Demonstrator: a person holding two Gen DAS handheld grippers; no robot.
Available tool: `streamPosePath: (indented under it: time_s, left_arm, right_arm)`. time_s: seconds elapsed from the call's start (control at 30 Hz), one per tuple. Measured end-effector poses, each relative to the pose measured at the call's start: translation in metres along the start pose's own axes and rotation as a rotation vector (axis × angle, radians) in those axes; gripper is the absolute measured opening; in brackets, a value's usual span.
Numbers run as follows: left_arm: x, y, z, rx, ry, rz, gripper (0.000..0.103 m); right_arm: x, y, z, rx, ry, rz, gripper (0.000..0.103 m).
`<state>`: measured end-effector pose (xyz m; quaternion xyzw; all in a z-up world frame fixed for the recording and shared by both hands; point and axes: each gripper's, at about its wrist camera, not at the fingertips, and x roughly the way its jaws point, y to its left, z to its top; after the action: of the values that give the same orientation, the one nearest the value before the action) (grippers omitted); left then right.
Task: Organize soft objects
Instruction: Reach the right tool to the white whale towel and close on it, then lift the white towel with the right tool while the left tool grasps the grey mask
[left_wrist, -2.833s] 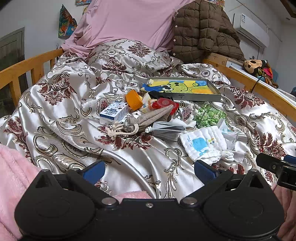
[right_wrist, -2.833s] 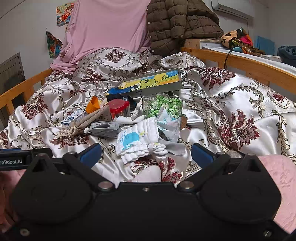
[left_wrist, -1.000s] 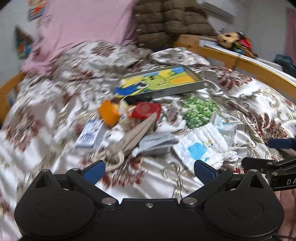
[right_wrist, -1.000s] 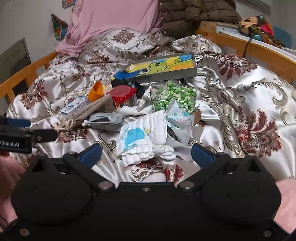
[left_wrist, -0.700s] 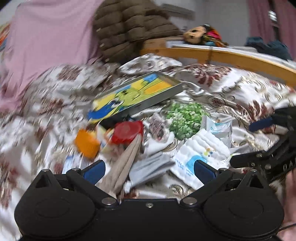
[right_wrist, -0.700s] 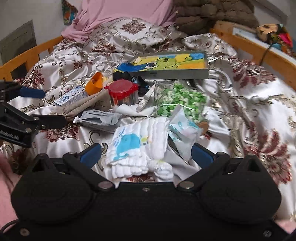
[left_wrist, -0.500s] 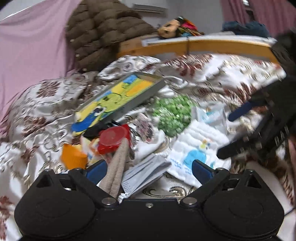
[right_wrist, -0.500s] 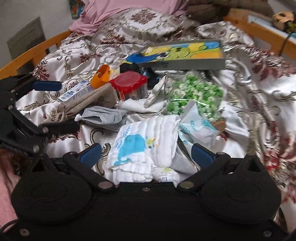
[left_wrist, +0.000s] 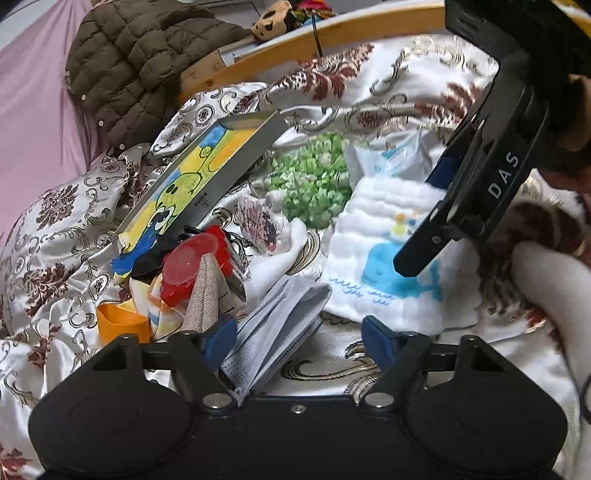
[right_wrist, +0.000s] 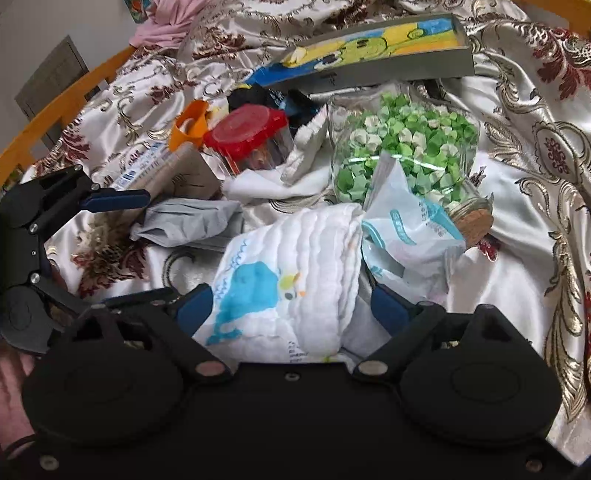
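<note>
Right now your right gripper (right_wrist: 291, 306) stands wide, its blue-padded fingers (right_wrist: 194, 304) either side of the folded white cotton cloth with the blue whale print (right_wrist: 291, 273), which lies on the silver satin bedspread with red floral pattern (right_wrist: 517, 236). Your left gripper (left_wrist: 299, 332) is wide too, straddling the near end of the grey folded face mask (left_wrist: 277, 325). Beyond sit a red-lidded clear plastic tub (right_wrist: 251, 142), a glass jar of green paper stars (right_wrist: 402, 147) on its side, and a flat cartoon-printed box (right_wrist: 376, 50).

Whale cloth (right_wrist: 295, 280) lies before the jar (right_wrist: 402, 147), mask (right_wrist: 188, 221) left.
</note>
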<state>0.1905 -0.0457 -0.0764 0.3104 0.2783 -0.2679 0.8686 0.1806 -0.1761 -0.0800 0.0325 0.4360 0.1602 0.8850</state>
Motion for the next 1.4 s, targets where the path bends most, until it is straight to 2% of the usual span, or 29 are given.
streamPosePath:
  time_s: [0.1, 0.17, 0.2, 0.27, 0.3, 0.33, 0.43, 0.6, 0.87, 1.03, 1.23, 1.4]
  left_arm:
    - [0.008, -0.001, 0.0, 0.01, 0.032, 0.019, 0.05]
    - [0.009, 0.001, -0.002, -0.003, 0.04, 0.018, 0.04]
    - [0.009, 0.001, -0.002, -0.01, 0.042, 0.021, 0.034]
    - [0.009, 0.003, -0.003, -0.028, 0.044, 0.019, 0.024]
    - [0.008, 0.005, -0.003, -0.04, 0.042, 0.016, 0.018]
    - [0.008, 0.005, -0.002, -0.047, 0.04, 0.018, 0.013]
    - [0.006, 0.007, -0.001, -0.068, 0.035, 0.03, 0.004]
    - [-0.007, 0.009, 0.005, -0.119, -0.009, 0.024, 0.001]
    - [-0.033, 0.014, 0.017, -0.221, -0.122, 0.061, 0.0]
    - [-0.039, 0.018, 0.019, -0.273, -0.136, 0.061, 0.0]
    - [-0.036, 0.015, 0.018, -0.262, -0.12, 0.06, 0.0]
    - [-0.034, 0.015, 0.015, -0.264, -0.109, 0.059, 0.0]
  right_arm:
    - [0.007, 0.003, -0.001, -0.015, 0.011, -0.011, 0.077]
    - [0.012, 0.006, 0.0, -0.028, 0.011, -0.011, 0.068]
    - [0.014, 0.008, 0.001, -0.036, 0.013, -0.009, 0.059]
    - [0.015, 0.01, 0.0, -0.048, 0.013, -0.012, 0.054]
    - [0.014, 0.011, 0.0, -0.05, 0.01, -0.011, 0.048]
    - [0.013, 0.011, 0.001, -0.05, 0.005, -0.011, 0.039]
    - [0.009, 0.01, 0.002, -0.052, -0.015, -0.023, 0.018]
    - [-0.005, 0.02, -0.001, -0.131, -0.078, -0.023, 0.009]
    - [-0.038, 0.047, -0.01, -0.307, -0.293, -0.128, 0.006]
    - [-0.038, 0.053, -0.01, -0.354, -0.297, -0.174, 0.007]
    - [-0.034, 0.07, -0.016, -0.45, -0.299, -0.236, 0.011]
    - [-0.031, 0.081, -0.018, -0.512, -0.299, -0.25, 0.012]
